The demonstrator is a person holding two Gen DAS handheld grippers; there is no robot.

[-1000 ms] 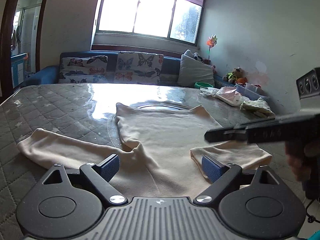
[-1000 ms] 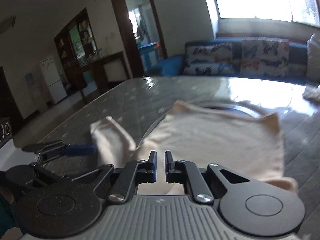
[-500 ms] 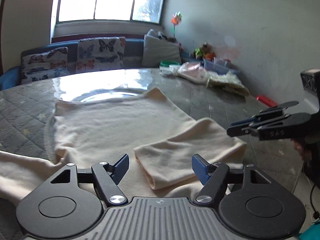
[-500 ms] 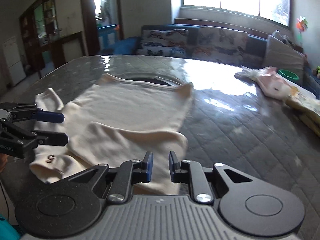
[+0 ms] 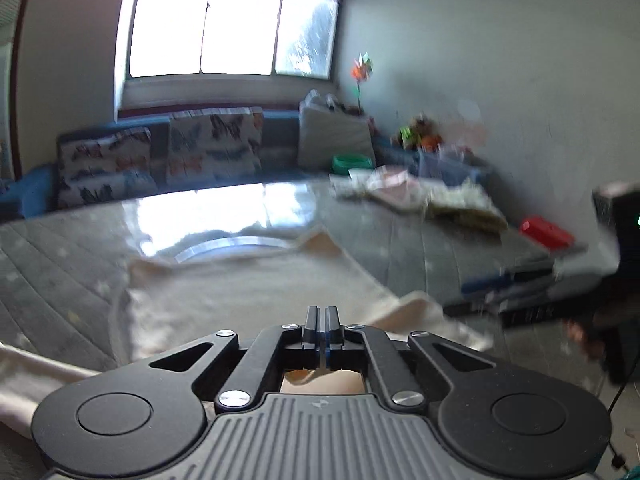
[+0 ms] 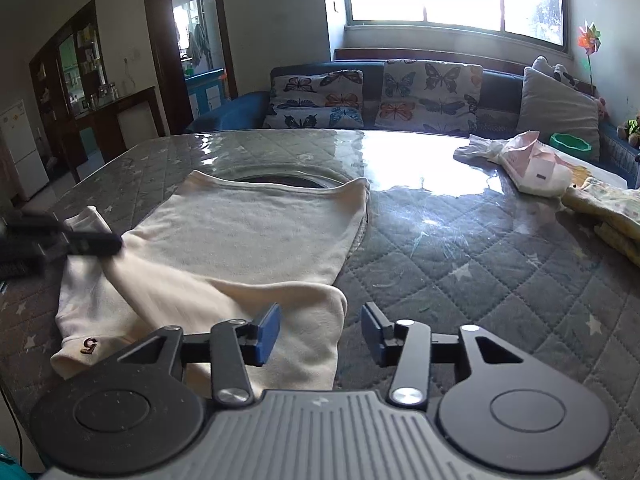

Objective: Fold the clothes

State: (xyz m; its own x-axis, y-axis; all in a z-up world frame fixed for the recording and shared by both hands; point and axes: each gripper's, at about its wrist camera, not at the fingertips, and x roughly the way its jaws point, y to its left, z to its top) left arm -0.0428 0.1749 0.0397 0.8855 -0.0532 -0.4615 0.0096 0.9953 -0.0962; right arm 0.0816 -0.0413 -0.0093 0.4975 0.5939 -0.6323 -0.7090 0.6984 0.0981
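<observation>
We see a soft cream shirt [image 6: 256, 236] lying flat on the quilted, star-dotted table [image 6: 480, 264], one sleeve folded over its body. Crumpled clothes [image 6: 536, 160] sit at the far corner. Our left gripper [image 5: 324, 320], open a moment ago, now pinches the shirt; the right gripper [image 6: 320, 332] has spread apart.

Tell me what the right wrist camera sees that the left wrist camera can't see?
Only the right wrist view shows the doorway, white fridge and open right gripper. Only the left wrist view shows a red box and the left gripper with its fingers together. Both show the cream shirt, the quilted table and butterfly cushions.
</observation>
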